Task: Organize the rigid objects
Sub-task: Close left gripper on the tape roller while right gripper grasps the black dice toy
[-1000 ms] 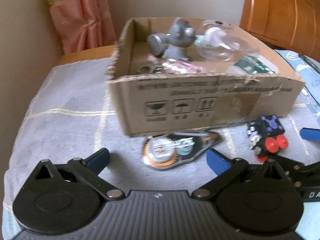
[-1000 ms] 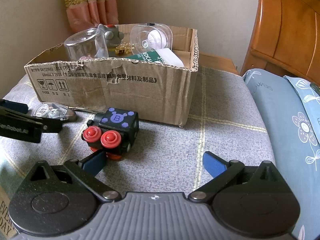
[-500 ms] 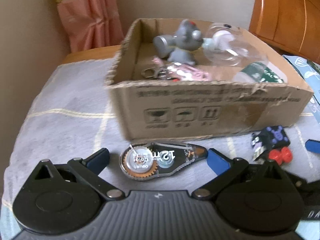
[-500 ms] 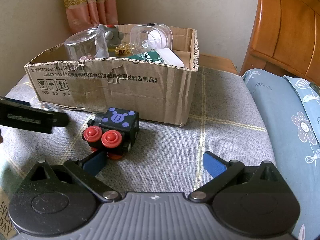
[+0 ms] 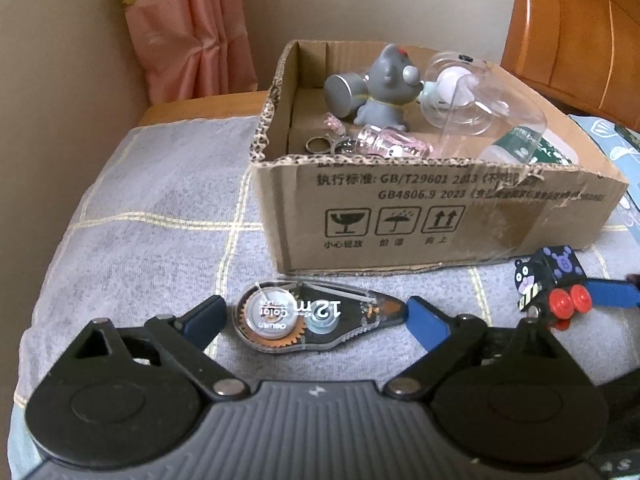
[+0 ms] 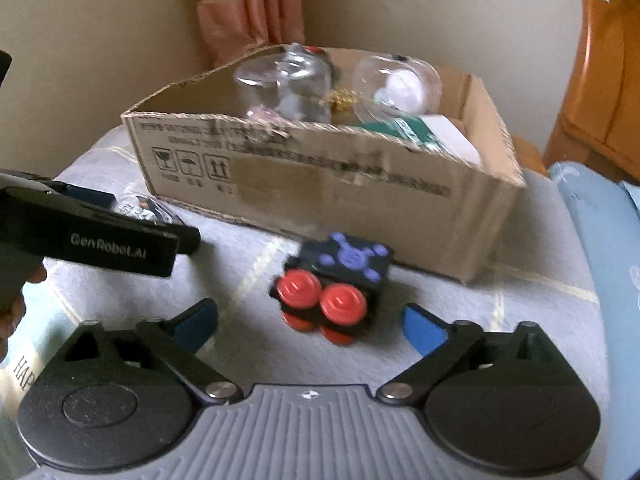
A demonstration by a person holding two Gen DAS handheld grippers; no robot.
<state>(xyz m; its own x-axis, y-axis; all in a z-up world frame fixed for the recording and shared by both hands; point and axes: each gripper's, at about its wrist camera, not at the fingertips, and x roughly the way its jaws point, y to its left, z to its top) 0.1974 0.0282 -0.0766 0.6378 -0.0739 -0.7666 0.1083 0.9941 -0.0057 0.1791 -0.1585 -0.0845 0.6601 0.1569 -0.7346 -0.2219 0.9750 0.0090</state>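
Note:
A correction tape dispenser (image 5: 316,316) lies flat on the grey checked cloth (image 5: 152,216), just in front of the cardboard box (image 5: 420,216). My left gripper (image 5: 314,322) is open with its fingers on either side of the dispenser, not touching it. A black toy with red wheels (image 6: 336,284) stands on the cloth in front of the box; it also shows in the left wrist view (image 5: 554,284). My right gripper (image 6: 308,326) is open around the toy's near side. The left gripper's body (image 6: 100,236) shows at the left of the right wrist view.
The box holds a grey figurine (image 5: 386,88), a clear glass (image 6: 288,84), a clear round case (image 5: 460,92), a pink vial (image 5: 394,144) and a green-labelled bottle (image 5: 524,146). A wooden headboard (image 6: 600,80) and a blue pillow (image 6: 600,240) are at the right. A pink curtain (image 5: 188,32) hangs behind.
My left gripper moved forward so the dispenser lies between its fingers. My right gripper shifted left and forward, bringing the toy between its fingers.

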